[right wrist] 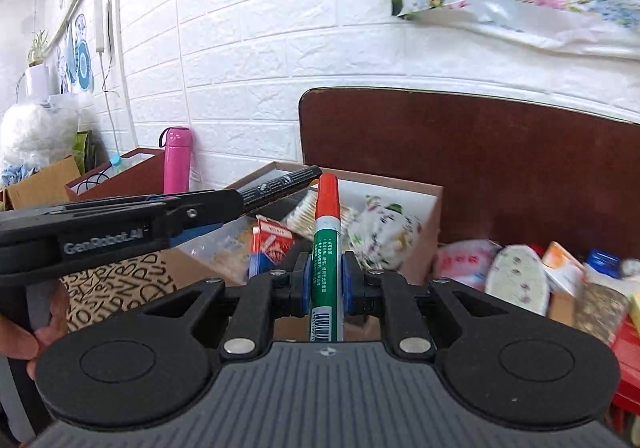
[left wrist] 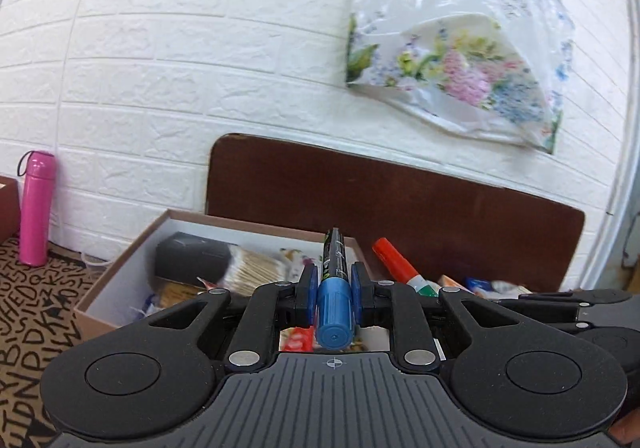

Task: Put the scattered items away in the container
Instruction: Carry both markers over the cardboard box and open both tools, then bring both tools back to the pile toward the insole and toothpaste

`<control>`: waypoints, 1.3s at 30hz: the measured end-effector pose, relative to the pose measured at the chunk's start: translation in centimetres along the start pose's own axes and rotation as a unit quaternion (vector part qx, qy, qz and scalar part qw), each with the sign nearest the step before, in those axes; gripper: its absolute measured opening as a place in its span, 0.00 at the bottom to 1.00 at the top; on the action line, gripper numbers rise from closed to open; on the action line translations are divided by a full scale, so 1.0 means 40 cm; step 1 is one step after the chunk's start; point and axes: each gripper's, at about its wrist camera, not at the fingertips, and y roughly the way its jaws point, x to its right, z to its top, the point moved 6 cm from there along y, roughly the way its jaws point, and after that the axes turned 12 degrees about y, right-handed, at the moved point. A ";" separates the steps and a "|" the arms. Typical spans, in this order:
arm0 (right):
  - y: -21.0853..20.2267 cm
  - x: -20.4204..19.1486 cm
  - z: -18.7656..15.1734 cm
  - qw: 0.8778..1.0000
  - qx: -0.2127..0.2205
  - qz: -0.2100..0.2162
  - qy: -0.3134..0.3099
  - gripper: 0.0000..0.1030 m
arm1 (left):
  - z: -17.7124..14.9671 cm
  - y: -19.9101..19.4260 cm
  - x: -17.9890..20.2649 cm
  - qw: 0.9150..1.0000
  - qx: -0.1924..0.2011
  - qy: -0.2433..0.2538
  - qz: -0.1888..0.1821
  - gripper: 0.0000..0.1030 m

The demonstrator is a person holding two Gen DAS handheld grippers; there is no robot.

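Note:
My left gripper (left wrist: 334, 280) is shut on a black marker with a blue cap (left wrist: 335, 296), its black end pointing forward over the open cardboard box (left wrist: 120, 272). My right gripper (right wrist: 326, 276) is shut on a green marker with an orange-red cap (right wrist: 327, 232), held upright in front of the same box (right wrist: 428, 224). In the right wrist view the left gripper (right wrist: 224, 208) reaches in from the left with its black marker (right wrist: 280, 184) over the box. The box holds a black case (left wrist: 192, 260), cotton swabs (left wrist: 256, 268), a red-and-blue carton (right wrist: 272, 244) and floral cloth (right wrist: 380, 232).
A brown board (left wrist: 400, 208) leans on the white brick wall behind the box. A pink flask (left wrist: 36, 208) stands at the left on the letter-print cloth (left wrist: 36, 312). Several packets and a floral pouch (right wrist: 518, 280) lie right of the box. A floral bag (left wrist: 460, 48) hangs above.

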 end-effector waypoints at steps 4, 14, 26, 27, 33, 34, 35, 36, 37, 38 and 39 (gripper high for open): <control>0.079 -0.008 0.004 1.000 -0.011 -0.001 -0.005 0.17 | -0.020 0.078 -0.051 1.000 -0.013 -0.022 0.002 0.13; 0.244 0.011 0.001 0.999 -0.033 -0.010 -0.011 0.46 | -0.050 0.169 -0.146 0.998 -0.005 -0.060 0.037 1.00; 0.169 0.042 0.002 0.999 -0.001 -0.032 -0.030 0.98 | -0.079 0.129 -0.121 0.997 -0.027 -0.064 0.030 1.00; 0.158 0.043 0.002 0.999 -0.002 -0.034 -0.034 0.99 | -0.077 0.123 -0.107 0.998 -0.028 -0.058 0.027 1.00; 0.071 0.052 0.011 0.998 0.005 -0.035 -0.047 0.99 | -0.055 0.075 -0.011 0.999 -0.027 -0.033 -0.002 1.00; 0.057 0.055 0.011 0.998 0.008 -0.037 -0.049 1.00 | -0.052 0.069 0.005 0.999 -0.027 -0.033 -0.009 1.00; 0.043 0.058 0.011 0.998 0.010 -0.039 -0.051 1.00 | -0.050 0.062 0.020 0.999 -0.026 -0.030 -0.014 1.00; 0.029 0.060 0.009 0.998 0.011 -0.039 -0.053 1.00 | -0.047 0.057 0.035 0.999 -0.024 -0.027 -0.017 1.00; 0.016 0.063 0.007 0.998 0.014 -0.039 -0.056 1.00 | -0.046 0.051 0.050 0.999 -0.022 -0.024 -0.020 1.00; 0.002 0.066 0.005 0.997 0.016 -0.041 -0.059 1.00 | -0.046 0.045 0.063 0.999 -0.022 -0.021 -0.023 1.00; -0.010 0.070 0.001 0.997 0.017 -0.042 -0.061 1.00 | -0.047 0.040 0.076 0.999 -0.022 -0.020 -0.024 1.00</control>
